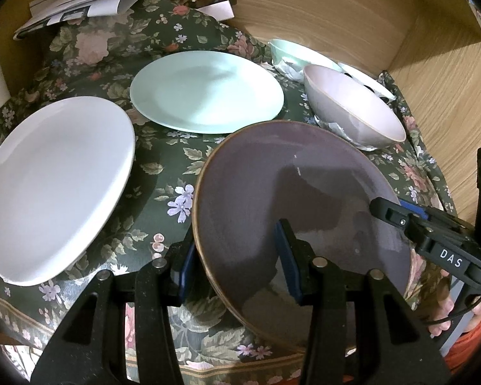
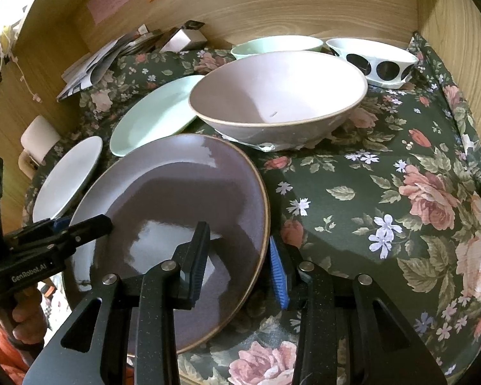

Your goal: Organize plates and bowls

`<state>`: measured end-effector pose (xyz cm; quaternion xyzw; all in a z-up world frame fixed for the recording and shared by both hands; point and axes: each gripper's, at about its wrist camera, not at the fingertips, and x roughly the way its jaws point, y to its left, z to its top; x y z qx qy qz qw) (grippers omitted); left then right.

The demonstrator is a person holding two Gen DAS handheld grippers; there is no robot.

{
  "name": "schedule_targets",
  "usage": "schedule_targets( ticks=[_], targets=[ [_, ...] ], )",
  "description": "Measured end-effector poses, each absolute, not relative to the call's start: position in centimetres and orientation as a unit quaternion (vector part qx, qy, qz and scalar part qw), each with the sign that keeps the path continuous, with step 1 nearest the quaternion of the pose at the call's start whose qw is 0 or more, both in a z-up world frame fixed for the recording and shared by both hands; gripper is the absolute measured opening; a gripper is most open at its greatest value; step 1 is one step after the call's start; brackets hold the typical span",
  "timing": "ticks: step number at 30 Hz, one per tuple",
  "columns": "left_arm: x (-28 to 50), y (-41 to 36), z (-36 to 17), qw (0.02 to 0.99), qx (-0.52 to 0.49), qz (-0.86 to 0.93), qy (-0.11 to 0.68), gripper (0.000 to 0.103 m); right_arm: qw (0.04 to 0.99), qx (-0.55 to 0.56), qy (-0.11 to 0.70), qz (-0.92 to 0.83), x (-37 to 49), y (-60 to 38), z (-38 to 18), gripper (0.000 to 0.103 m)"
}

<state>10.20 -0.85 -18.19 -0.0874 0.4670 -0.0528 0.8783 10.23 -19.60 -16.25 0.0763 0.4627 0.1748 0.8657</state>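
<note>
A purple plate (image 1: 272, 186) (image 2: 176, 192) lies over the near part of the floral tablecloth (image 2: 384, 176), and both grippers are on it. My left gripper (image 1: 237, 260) straddles its left rim, one pad outside and one on the inner face, shut on it. My right gripper (image 2: 239, 260) is shut on the right rim the same way. Each gripper shows in the other's view: the right gripper (image 1: 397, 215) and the left gripper (image 2: 80, 227). A white plate (image 1: 54, 186) and a mint plate (image 1: 205, 89) lie to the left. A pink bowl (image 2: 272, 93) stands behind the purple plate.
A mint bowl (image 2: 275, 45) and a white bowl with black dots (image 2: 372, 59) stand at the back by the wooden wall (image 2: 288, 0). Loose papers (image 1: 89, 0) are piled at the back left. A wooden side wall (image 1: 439, 102) closes the right.
</note>
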Motion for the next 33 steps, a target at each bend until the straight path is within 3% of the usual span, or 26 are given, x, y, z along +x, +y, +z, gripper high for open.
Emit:
schedule_targets(
  ticks=[9,11,16,28,33],
  targets=[
    [10.1,-0.9,-18.0,0.884,-0.067,-0.045,0.460,0.045,0.871,0.055,0.459,0.167,10.2,-19.3,-15.7,0.037],
    [10.0,-0.7,-17.7,0.886,-0.066,-0.042,0.458,0.046,0.874,0.054,0.453,0.164,10.0,-19.4,-15.3,0.043],
    [9.6,0.1,-16.6,0.892,-0.071,-0.037,0.445,0.053,0.888,0.052,0.432,0.151,9.5,-19.9,-13.9,0.058],
    [7.5,4.8,-12.8,0.916,-0.093,0.000,0.389,0.069,0.903,0.046,0.386,0.185,8.9,-16.9,-10.1,0.067],
    [6.5,7.8,-12.6,0.918,-0.099,0.033,0.382,0.070,0.899,0.038,0.379,0.217,9.3,-14.2,-9.4,0.069]
  ],
)
